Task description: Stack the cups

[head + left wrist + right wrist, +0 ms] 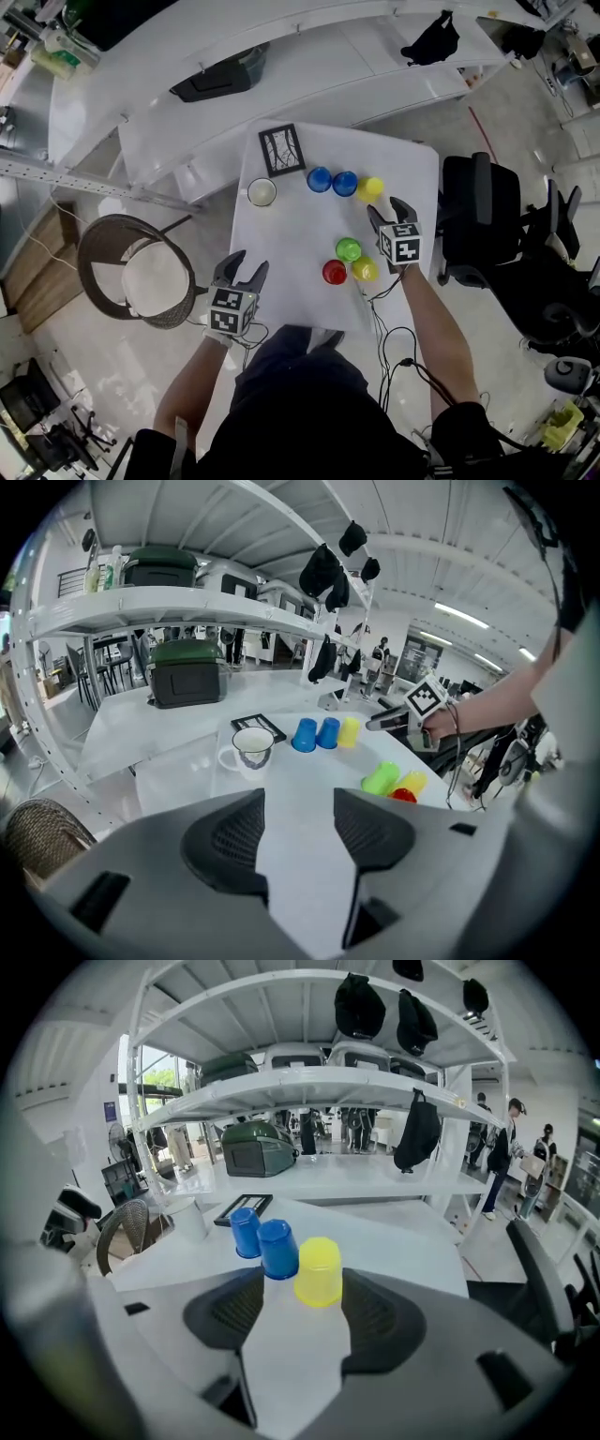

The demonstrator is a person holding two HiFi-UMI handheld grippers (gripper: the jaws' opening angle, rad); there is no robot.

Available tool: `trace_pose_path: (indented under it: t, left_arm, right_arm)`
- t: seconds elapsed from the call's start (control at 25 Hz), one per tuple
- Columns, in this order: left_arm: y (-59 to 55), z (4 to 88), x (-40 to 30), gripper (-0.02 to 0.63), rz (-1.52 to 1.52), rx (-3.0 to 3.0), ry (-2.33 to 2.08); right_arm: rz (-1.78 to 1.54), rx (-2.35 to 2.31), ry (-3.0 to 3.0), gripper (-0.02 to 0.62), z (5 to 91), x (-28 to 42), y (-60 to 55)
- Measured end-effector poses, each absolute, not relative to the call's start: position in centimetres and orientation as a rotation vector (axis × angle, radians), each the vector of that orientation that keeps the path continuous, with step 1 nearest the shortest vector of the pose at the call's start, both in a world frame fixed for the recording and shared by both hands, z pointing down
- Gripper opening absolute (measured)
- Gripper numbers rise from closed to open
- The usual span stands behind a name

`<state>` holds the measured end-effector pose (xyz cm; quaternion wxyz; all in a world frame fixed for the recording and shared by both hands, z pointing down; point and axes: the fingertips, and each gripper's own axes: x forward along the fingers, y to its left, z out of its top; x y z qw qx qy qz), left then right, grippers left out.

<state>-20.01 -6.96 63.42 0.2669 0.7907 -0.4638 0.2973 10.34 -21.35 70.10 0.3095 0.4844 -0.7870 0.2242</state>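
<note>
Upside-down plastic cups stand on the white table (412, 159). At the back, in a row, are two blue cups (319, 179) (345, 183) and a yellow cup (369, 188). Nearer to me, a green cup (349, 249), a red cup (334, 272) and a second yellow cup (365, 270) cluster together. My right gripper (389, 211) is open just behind the back yellow cup (319, 1271), which stands at its jaw tips, untouched. My left gripper (246, 265) hangs open and empty at the table's near left edge, far from the cups (381, 778).
A white mug (262, 192) and a black-framed picture (282, 149) sit at the table's far left. A wicker basket (131, 272) stands on the floor to the left, a black office chair (483, 220) to the right. White shelves (281, 56) run behind the table.
</note>
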Motion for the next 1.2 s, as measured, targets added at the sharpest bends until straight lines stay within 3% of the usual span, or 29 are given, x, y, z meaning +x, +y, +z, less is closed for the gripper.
trace_pose_path:
  t: [0.28, 0.64, 1.0, 1.2]
  left_arm:
    - [-4.7, 60.7, -16.0, 0.229, 0.718, 2.187, -1.279]
    - [1.7, 59.0, -12.6, 0.227, 0.716, 2.209, -1.277]
    - [4.9, 59.5, -14.7, 0.225, 0.726, 2.146, -1.331]
    - [4.6, 59.9, -15.5, 0.225, 0.729, 2.140, -1.336]
  right_arm:
    - [0.577, 1.280, -2.135, 0.236, 66.8, 11.6, -12.3]
    - [0.666, 1.152, -2.127, 0.253, 70.1, 11.0, -2.3]
    - [0.633, 1.051, -2.064, 0.270, 73.2, 9.7, -1.9]
    - [0.604, 1.029, -2.044, 0.218, 73.5, 9.1, -1.9]
